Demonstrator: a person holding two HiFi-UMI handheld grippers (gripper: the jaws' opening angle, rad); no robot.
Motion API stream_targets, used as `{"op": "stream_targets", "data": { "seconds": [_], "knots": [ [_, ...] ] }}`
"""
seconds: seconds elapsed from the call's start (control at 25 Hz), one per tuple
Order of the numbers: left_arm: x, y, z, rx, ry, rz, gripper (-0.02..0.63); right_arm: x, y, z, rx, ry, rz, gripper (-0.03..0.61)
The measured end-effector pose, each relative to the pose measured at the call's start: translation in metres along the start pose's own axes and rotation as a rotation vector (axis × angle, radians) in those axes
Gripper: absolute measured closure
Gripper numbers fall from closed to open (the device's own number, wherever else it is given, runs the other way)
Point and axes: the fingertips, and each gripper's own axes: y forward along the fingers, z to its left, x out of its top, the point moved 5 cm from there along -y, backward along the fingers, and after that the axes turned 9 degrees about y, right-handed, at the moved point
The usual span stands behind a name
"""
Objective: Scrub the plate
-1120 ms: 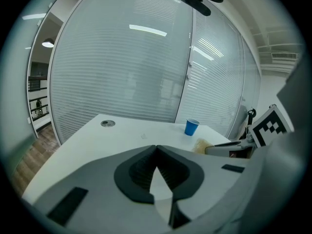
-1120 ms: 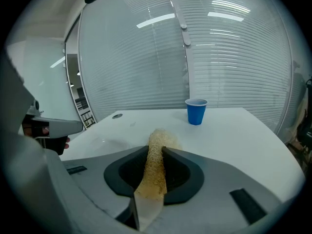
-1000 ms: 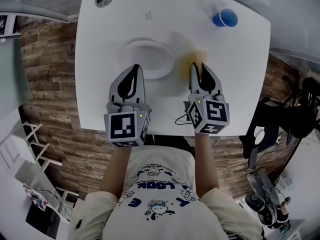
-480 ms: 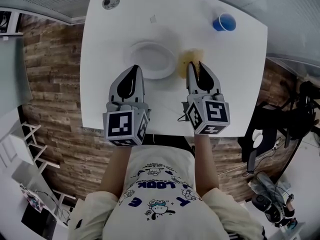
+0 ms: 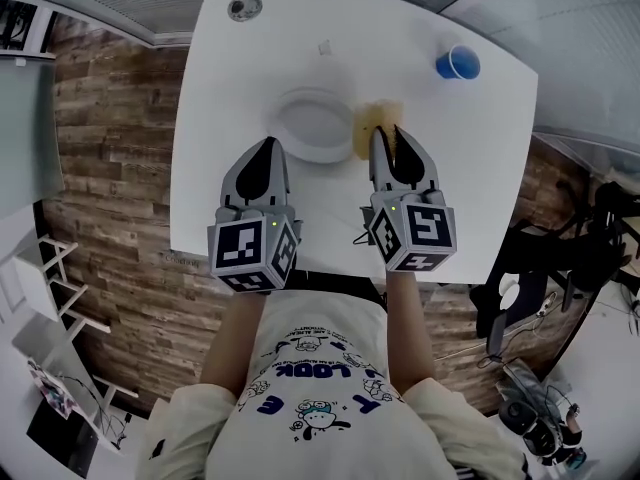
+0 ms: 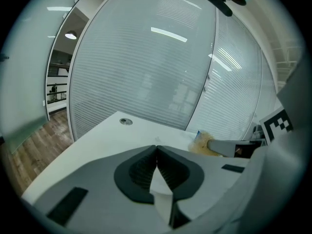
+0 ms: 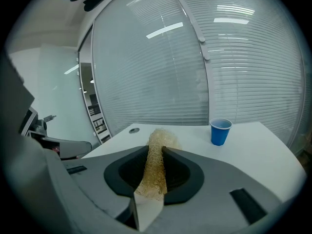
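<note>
The white plate [image 5: 313, 123] sits on the white surface [image 5: 480, 168], towards its middle. The left tongs [image 5: 268, 144] are closed tight with nothing between them, their tips at the plate's near left rim; I can't tell whether they touch it. The right tongs [image 5: 391, 138] are clamped on a tan, fibrous scrubber [image 5: 372, 125], which pokes out past their tips just beside the plate's right rim. A blue cup [image 5: 458, 63] stands upright, well apart, near the far right corner.
</note>
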Motion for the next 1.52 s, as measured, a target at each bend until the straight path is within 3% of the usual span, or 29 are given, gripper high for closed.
{"op": "stream_targets", "data": {
  "seconds": [0.16, 0.44, 0.72, 0.8, 0.96, 1.08, 1.52],
  "knots": [
    [-0.006, -0.001, 0.006, 0.018, 0.004, 0.023, 0.562, 0.0, 0.004, 0.004, 0.008, -0.007, 0.005, 0.5],
    [-0.02, 0.003, 0.015, 0.004, -0.119, 0.061, 0.561, -0.004, 0.013, 0.01, 0.018, -0.012, 0.021, 0.5],
    [-0.033, 0.011, 0.016, 0.003, -0.332, 0.105, 0.56, -0.006, 0.021, 0.017, 0.035, -0.02, 0.036, 0.499],
    [-0.036, 0.014, 0.015, -0.01, -0.389, 0.111, 0.533, -0.008, 0.023, 0.017, 0.036, -0.015, 0.041, 0.499],
    [-0.048, 0.02, 0.017, -0.027, -0.585, 0.135, 0.499, -0.01, 0.025, 0.015, 0.036, -0.002, 0.052, 0.499],
    [-0.057, 0.022, 0.02, -0.014, -0.672, 0.159, 0.485, -0.012, 0.028, 0.015, 0.031, -0.002, 0.056, 0.497],
    [-0.07, 0.033, 0.02, -0.012, -0.782, 0.206, 0.439, -0.022, 0.035, 0.015, 0.022, -0.012, 0.074, 0.497]
  ]
}}
